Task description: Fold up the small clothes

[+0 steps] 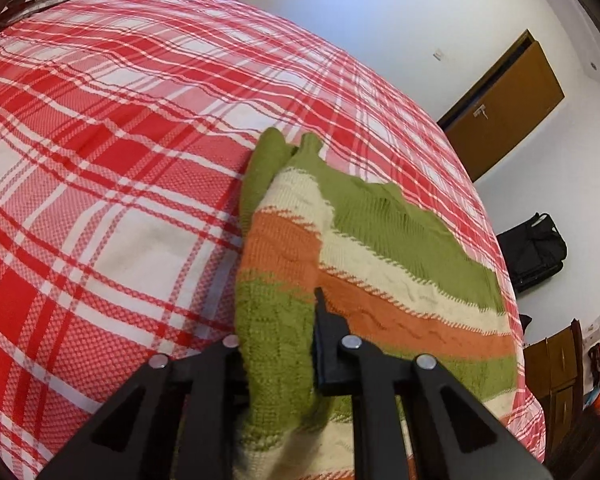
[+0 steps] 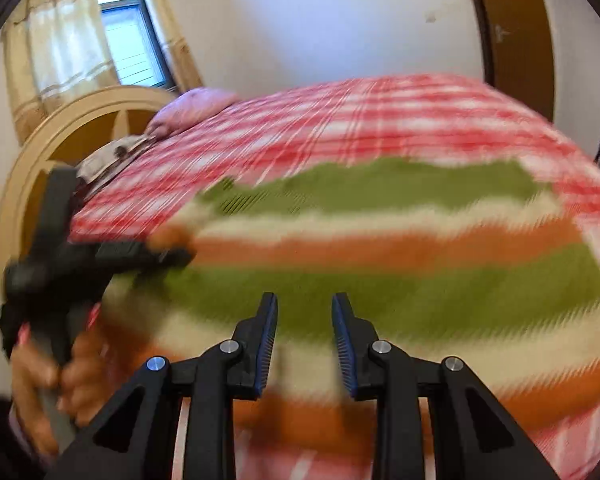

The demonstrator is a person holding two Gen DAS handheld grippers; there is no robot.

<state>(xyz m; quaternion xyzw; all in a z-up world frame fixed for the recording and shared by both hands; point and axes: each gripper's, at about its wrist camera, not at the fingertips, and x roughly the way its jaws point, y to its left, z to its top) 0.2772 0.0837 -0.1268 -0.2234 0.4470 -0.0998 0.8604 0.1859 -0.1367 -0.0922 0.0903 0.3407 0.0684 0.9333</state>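
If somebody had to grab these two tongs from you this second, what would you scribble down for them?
Left tongs: shut on a bunched fold of the green, cream and orange striped knitted sweater.
Right tongs: open, holding nothing, above the sweater's middle; that view is blurred.
Sweater lies mostly spread on the red and white checked bedspread, its sleeve lying alongside the body.
Done: one edge gripped.
Left: probably carry that edge across, then finish the folds.
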